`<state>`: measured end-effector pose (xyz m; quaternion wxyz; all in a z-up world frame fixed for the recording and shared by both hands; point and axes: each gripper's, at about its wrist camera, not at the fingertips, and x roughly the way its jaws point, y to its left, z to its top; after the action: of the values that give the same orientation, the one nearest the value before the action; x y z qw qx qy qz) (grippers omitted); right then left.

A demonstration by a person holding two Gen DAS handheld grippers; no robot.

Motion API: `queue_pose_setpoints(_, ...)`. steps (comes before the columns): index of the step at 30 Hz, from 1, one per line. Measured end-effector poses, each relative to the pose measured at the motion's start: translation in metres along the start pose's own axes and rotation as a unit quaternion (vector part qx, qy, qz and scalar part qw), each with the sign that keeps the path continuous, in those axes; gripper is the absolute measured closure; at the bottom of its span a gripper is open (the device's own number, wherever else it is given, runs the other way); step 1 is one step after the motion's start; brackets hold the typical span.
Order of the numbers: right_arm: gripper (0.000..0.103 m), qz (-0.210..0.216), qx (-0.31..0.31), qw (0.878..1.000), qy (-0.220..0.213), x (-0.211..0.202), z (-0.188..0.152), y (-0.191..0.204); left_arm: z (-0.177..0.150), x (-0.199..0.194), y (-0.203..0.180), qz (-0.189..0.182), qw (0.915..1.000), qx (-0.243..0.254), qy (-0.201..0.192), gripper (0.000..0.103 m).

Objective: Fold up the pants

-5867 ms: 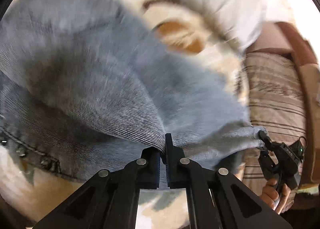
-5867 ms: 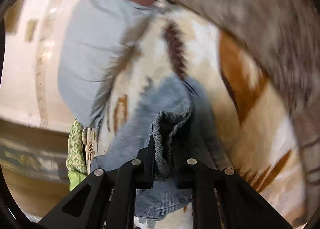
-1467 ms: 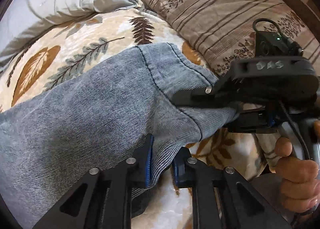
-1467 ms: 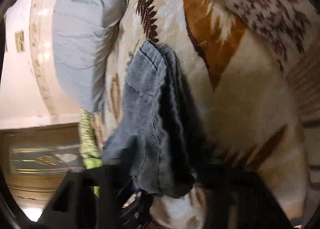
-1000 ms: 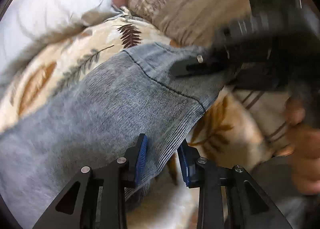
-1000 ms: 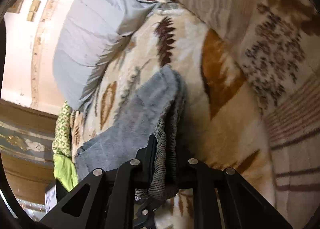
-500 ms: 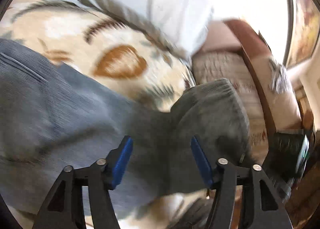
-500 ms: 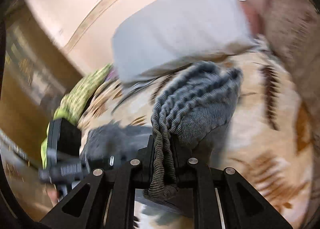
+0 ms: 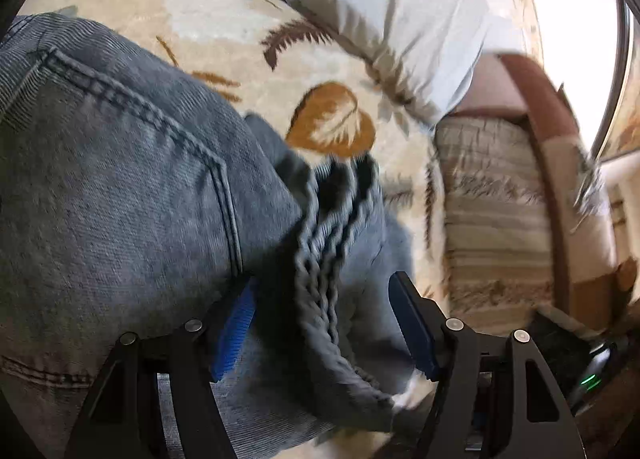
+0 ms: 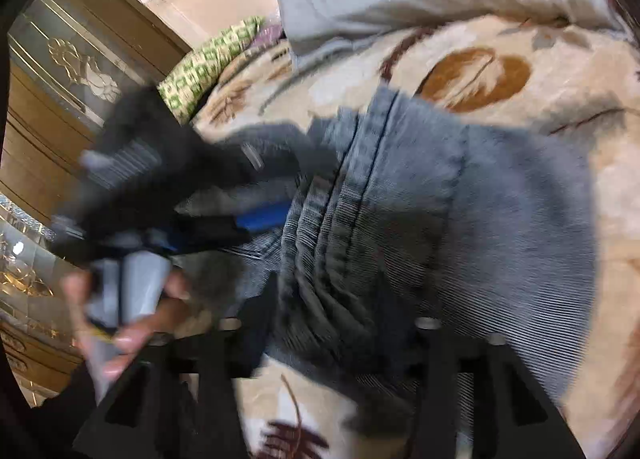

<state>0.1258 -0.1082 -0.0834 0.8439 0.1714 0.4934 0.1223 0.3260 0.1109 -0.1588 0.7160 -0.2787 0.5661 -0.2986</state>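
Grey-blue denim pants (image 9: 120, 187) lie folded on a cream bed blanket with a leaf print (image 9: 224, 19). The stacked leg hems (image 9: 332, 227) rest on the seat part near a back pocket. My left gripper (image 9: 320, 323) is open, its blue-padded fingers on either side of the hems. My right gripper (image 10: 328, 319) is open too, straddling the same hem bundle (image 10: 328, 243). The left gripper (image 10: 256, 195) also shows in the right wrist view, blurred, with a hand on its handle.
A grey-white pillow (image 9: 400, 19) lies at the head of the bed, with a striped brown pillow (image 9: 492, 211) beside it. A green patterned cloth (image 10: 208, 59) and a wooden wardrobe (image 10: 60, 99) are on the far side.
Both grippers carried the leg hems over onto the seat of the pants. The left gripper opened first. The right gripper, shut on the hems half a second ago, now stands open around them.
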Motion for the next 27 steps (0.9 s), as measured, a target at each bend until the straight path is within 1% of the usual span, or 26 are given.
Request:
queue_pose_setpoints(1,0.019,-0.027,0.001,1.000,-0.009,-0.014,0.000,-0.008,-0.003,0.003,-0.004,0.009,0.9999,0.007,0.008,0.038)
queue_pose_setpoints(2,0.019,-0.044,0.009,0.999,-0.012,-0.024,-0.001,-0.017,-0.007,0.005,-0.010,0.012,0.9996,0.018,0.015,0.040)
queue_pose_setpoints(3,0.019,-0.049,0.026,0.998,-0.017,-0.034,-0.002,-0.031,-0.011,0.006,-0.019,0.020,0.9992,0.033,0.016,0.041)
queue_pose_setpoints(4,0.019,-0.056,0.050,0.997,-0.027,-0.041,-0.004,-0.047,-0.014,0.006,-0.029,0.052,0.9972,0.053,0.006,0.051)
queue_pose_setpoints(5,0.020,-0.069,0.076,0.994,-0.033,-0.045,-0.004,-0.063,-0.017,0.009,-0.038,0.102,0.9919,0.075,0.000,0.064)
queue_pose_setpoints(6,0.024,-0.081,0.106,0.990,-0.034,-0.047,-0.005,-0.080,-0.019,0.013,-0.042,0.130,0.9880,0.084,0.002,0.070)
queue_pose_setpoints(7,0.038,-0.086,0.140,0.986,-0.031,-0.045,-0.006,-0.098,-0.020,0.018,-0.043,0.161,0.9831,0.087,0.005,0.079)
queue_pose_setpoints(8,0.056,-0.087,0.164,0.982,-0.025,-0.042,-0.008,-0.111,-0.021,0.023,-0.043,0.185,0.9786,0.089,0.005,0.082)
queue_pose_setpoints(9,0.061,-0.081,0.187,0.979,-0.014,-0.037,-0.009,-0.123,-0.022,0.024,-0.043,0.189,0.9779,0.089,0.001,0.083)
queue_pose_setpoints(10,0.068,-0.070,0.197,0.978,0.002,-0.029,-0.010,-0.130,-0.021,0.023,-0.041,0.185,0.9790,0.085,-0.004,0.088)
queue_pose_setpoints(11,0.080,-0.067,0.195,0.978,0.016,-0.023,-0.008,-0.130,-0.019,0.020,-0.040,0.179,0.9812,0.072,0.001,0.094)
queue_pose_setpoints(12,0.091,-0.071,0.196,0.978,0.024,-0.020,-0.009,-0.127,-0.019,0.014,-0.039,0.156,0.9862,0.055,0.006,0.095)
queue_pose_setpoints(13,0.097,-0.068,0.195,0.978,0.019,-0.024,-0.007,-0.124,-0.019,0.005,-0.041,0.131,0.9903,0.047,0.001,0.095)
queue_pose_setpoints(15,0.097,-0.068,0.174,0.982,-0.008,-0.047,-0.009,-0.110,-0.022,-0.014,-0.043,0.106,0.9934,0.042,-0.015,0.095)
queue_pose_setpoints(17,0.098,-0.082,0.165,0.983,-0.010,-0.056,-0.010,-0.105,-0.021,-0.014,-0.029,0.087,0.9961,0.012,-0.010,0.094)
queue_pose_setpoints(18,0.098,-0.097,0.160,0.982,-0.003,-0.051,-0.011,-0.106,-0.017,-0.005,-0.020,0.096,0.9954,0.008,0.001,0.094)
queue_pose_setpoints(19,0.098,-0.106,0.161,0.981,0.005,-0.044,-0.012,-0.110,-0.015,0.006,-0.011,0.113,0.9935,0.004,0.010,0.092)
queue_pose_setpoints(20,0.098,-0.113,0.162,0.980,0.017,-0.036,-0.015,-0.113,-0.013,0.015,-0.007,0.126,0.9920,0.014,0.007,0.090)
queue_pose_setpoints(21,0.096,-0.117,0.159,0.980,0.030,-0.028,-0.018,-0.116,-0.011,0.018,-0.007,0.129,0.9913,0.026,-0.001,0.089)
queue_pose_setpoints(22,0.093,-0.124,0.155,0.980,0.034,-0.024,-0.020,-0.114,-0.009,0.017,-0.009,0.129,0.9912,0.028,-0.005,0.089)
queue_pose_setpoints(24,0.087,-0.136,0.138,0.981,0.004,-0.038,-0.016,-0.102,-0.007,0.012,-0.018,0.130,0.9904,0.045,-0.007,0.084)
queue_pose_setpoints(25,0.071,-0.135,0.124,0.983,-0.017,-0.048,-0.014,-0.093,-0.011,0.009,-0.027,0.146,0.9875,0.057,-0.018,0.079)
queue_pose_setpoints(26,0.047,-0.134,0.115,0.983,-0.038,-0.056,-0.013,-0.083,-0.025,-0.004,-0.038,0.178,0.9802,0.078,-0.039,0.074)
queue_pose_setpoints(27,0.037,-0.135,0.108,0.983,-0.061,-0.067,-0.013,-0.072,-0.031,-0.011,-0.047,0.202,0.9727,0.097,-0.061,0.070)
